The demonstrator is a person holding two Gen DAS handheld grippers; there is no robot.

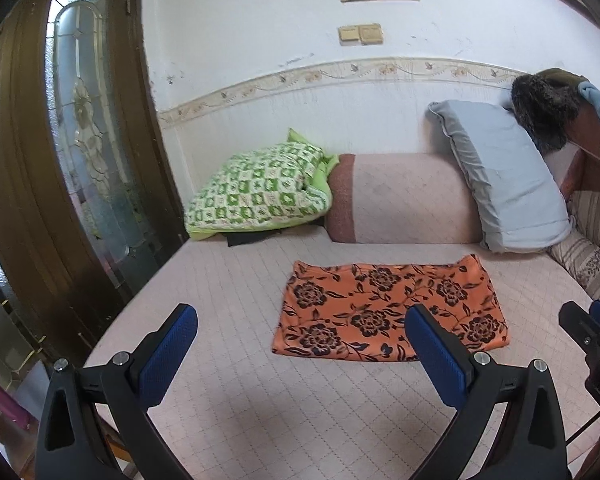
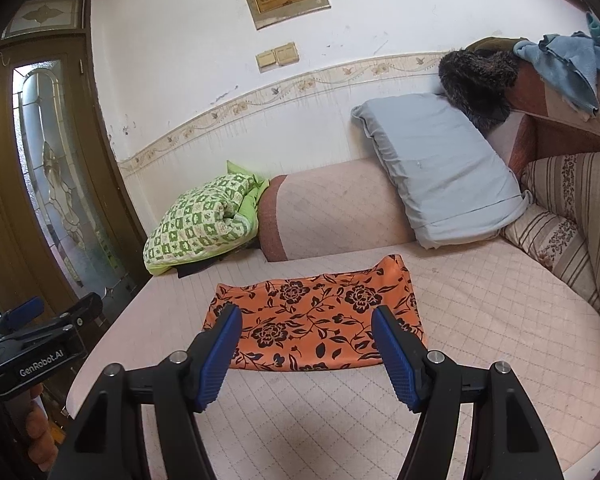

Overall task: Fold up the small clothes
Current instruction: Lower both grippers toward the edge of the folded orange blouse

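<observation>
Orange floral cloth [image 1: 388, 312] lies flat on the pink quilted bed cover [image 1: 260, 400], roughly mid-bed, spread as a wide rectangle with black rose print facing up. Far right corner slightly peaked; near edge straight.

Left gripper [image 1: 300, 356]: jaws spread wide, nothing between the blue pads [image 1: 168, 356]. It hangs above the bare cover, pointing forward and down toward the cloth. Its right pad overlaps the cloth's near right part in the left wrist view; contact cannot be told. In the right wrist view the same tool shows at the far left edge, held by a hand [image 2: 40, 436], well apart from the cloth.

Right gripper [image 2: 306, 356]: jaws released, standing apart, empty. Pad tips line up with the cloth's near corners in its own view; both appear above the fabric, not pressing on it. In the left wrist view only its tip shows at the right edge.

Surroundings, back of bed: green checked quilt [image 1: 260, 192], folded, at the left against the wall; a pink bolster cushion [image 1: 404, 200] just beside it to the right; a grey-blue pillow [image 1: 504, 176] leaning against that cushion and the headboard. Dark furry garment [image 2: 480, 80] and a light blue cloth [image 2: 564, 68] draped over the wooden headboard at right. Striped floral cushions [image 2: 568, 208] below the headboard. Brown door with leaded glass panel [image 1: 84, 120] at left. Two wall switches [image 1: 360, 34] above the patterned border.
</observation>
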